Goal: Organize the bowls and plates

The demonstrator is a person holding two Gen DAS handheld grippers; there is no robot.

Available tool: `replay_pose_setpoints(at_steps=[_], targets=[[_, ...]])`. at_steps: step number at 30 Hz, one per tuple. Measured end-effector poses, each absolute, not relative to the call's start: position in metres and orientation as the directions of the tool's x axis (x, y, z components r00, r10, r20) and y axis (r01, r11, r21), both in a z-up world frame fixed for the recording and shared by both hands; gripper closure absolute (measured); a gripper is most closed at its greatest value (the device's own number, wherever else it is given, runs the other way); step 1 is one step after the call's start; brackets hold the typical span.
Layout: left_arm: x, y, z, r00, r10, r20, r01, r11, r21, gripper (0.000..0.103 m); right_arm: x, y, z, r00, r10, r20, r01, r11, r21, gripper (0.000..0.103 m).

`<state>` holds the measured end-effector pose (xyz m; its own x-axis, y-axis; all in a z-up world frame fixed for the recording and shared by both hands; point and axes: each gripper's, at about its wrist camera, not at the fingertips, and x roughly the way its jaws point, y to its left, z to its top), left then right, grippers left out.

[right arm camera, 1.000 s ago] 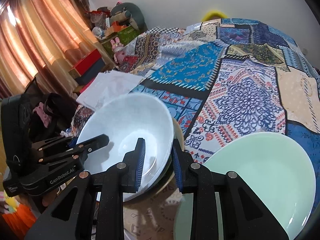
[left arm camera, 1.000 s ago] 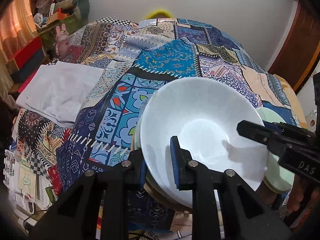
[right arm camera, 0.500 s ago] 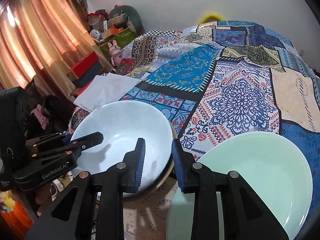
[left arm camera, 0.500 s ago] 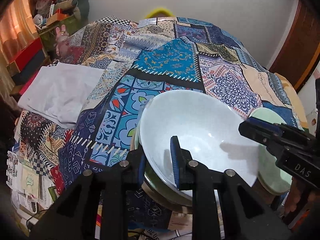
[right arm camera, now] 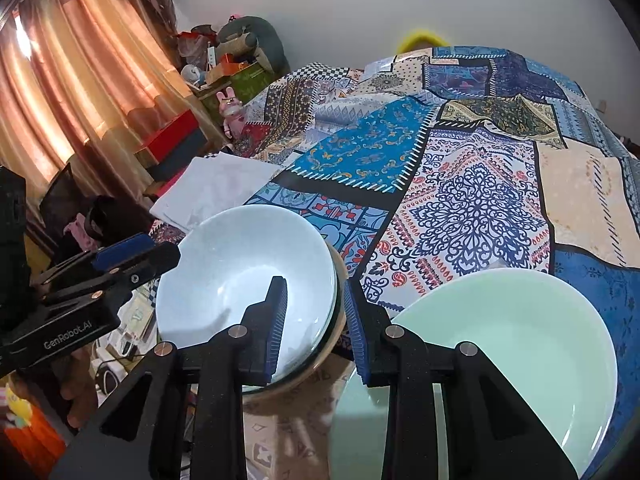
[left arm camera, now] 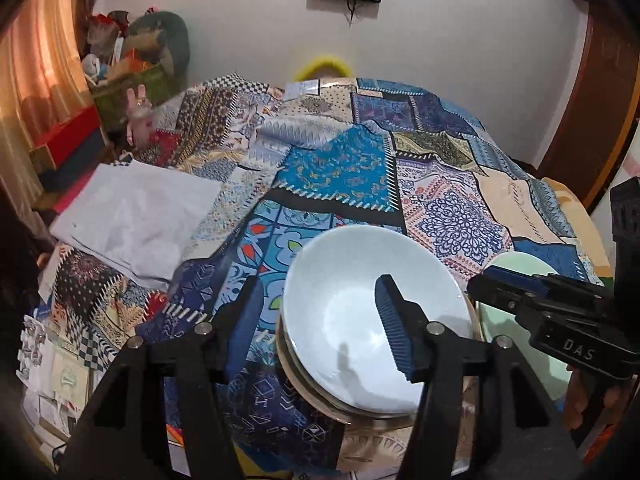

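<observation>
Patchwork bedspread covers the bed that serves as work surface, with a folded white cloth at its left and curtains beyond. Left wrist view: the left gripper stands released, its fingers spread wide to either side of the near left rim of the white bowl, one finger over the bowl's inside and the other outside over the bedspread, neither seen to press the rim. The white bowl sits nested on a stack of dishes just ahead and slightly right of this gripper; being round, it has no long axis. The right gripper enters from the right, above the bowl's far right rim, and the green plate shows only as a sliver behind it. Right wrist view: the right gripper is likewise released, its fingers astride the right rim of the white bowl without closing on it. This view alone shows the green plate whole, lying just right of the stack and apart from it. Judgement: both grippers are equally near the bowl; the right is nearer the plate
</observation>
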<state>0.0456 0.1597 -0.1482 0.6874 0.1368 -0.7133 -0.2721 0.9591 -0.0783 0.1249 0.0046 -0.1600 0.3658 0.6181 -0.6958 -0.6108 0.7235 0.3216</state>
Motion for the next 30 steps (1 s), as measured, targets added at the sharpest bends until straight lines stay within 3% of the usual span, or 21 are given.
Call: replay_pose_setpoints(at_steps=[8,20,30], targets=[[0.045,0.186,-0.18,0.627,0.074,-0.775,-0.322,0.931,-0.171,0.045,0.125,0.009,-0.164,0.371,0.594,-0.714,-0.608,0.736,0.297,0.056],[0.052,0.192,-0.226,0.562,-0.093,-0.822,-0.318,0.893,-0.318,0.045,0.131,0.023,-0.183,0.314,0.583,-0.749,-0.591,0.737,0.326,0.056],[0.05,0.196,-0.239,0.589,-0.105,-0.802,-0.309,0.887,-0.342,0.047,0.127,0.04,-0.192,0.276,0.55,-0.788,-0.587,0.746,0.315,0.053]])
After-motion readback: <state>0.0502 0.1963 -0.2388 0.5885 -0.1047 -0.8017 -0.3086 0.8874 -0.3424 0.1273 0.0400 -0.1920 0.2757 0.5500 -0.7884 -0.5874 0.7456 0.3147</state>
